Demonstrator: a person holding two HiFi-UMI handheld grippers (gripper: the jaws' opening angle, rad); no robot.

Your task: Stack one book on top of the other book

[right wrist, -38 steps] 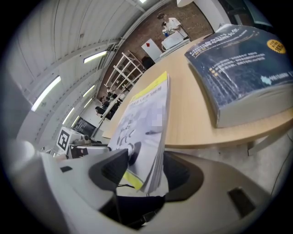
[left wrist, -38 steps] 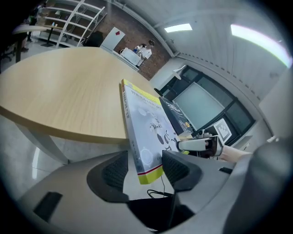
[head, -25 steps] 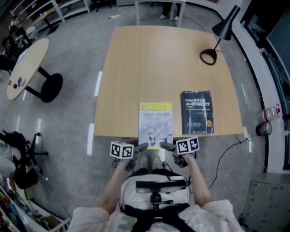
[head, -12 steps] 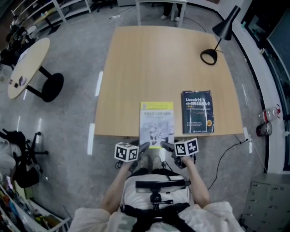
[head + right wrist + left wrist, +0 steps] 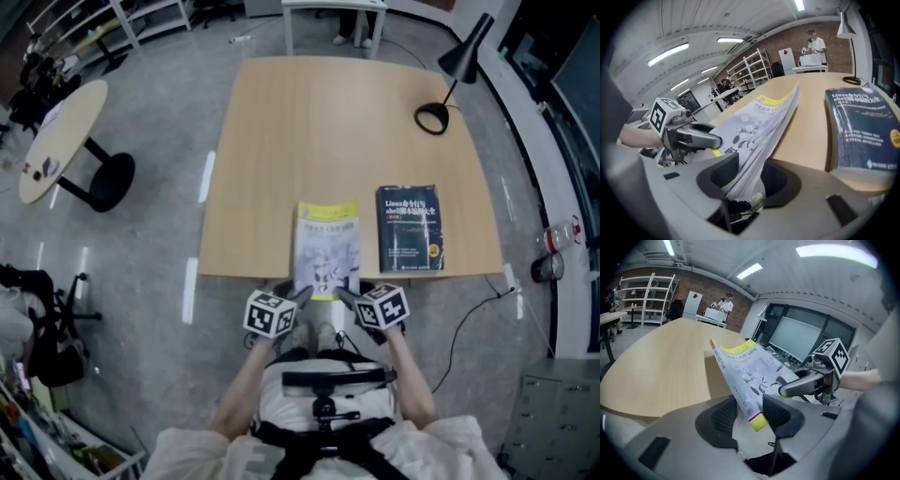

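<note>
A yellow-and-white book (image 5: 326, 248) lies at the table's near edge, its near end raised off the wood and tilted. My left gripper (image 5: 305, 296) has the book's near left corner (image 5: 745, 380) between its closing jaws (image 5: 747, 416), and the pads press on it. My right gripper (image 5: 345, 296) is closing too, pinching the near right corner (image 5: 759, 131) between its pads (image 5: 750, 176). A dark blue book (image 5: 410, 230) lies flat to the right of it, a small gap away, also in the right gripper view (image 5: 865, 131).
The wooden table (image 5: 319, 131) holds a black desk lamp (image 5: 441, 94) at its far right. On the floor to the left stands a round side table (image 5: 56, 141). A cable and bottles (image 5: 553, 244) lie on the floor at the right.
Both grippers rolled and rose at the book's near corners. Their jaws narrowed onto it, and the book's near edge lifted off the table.
</note>
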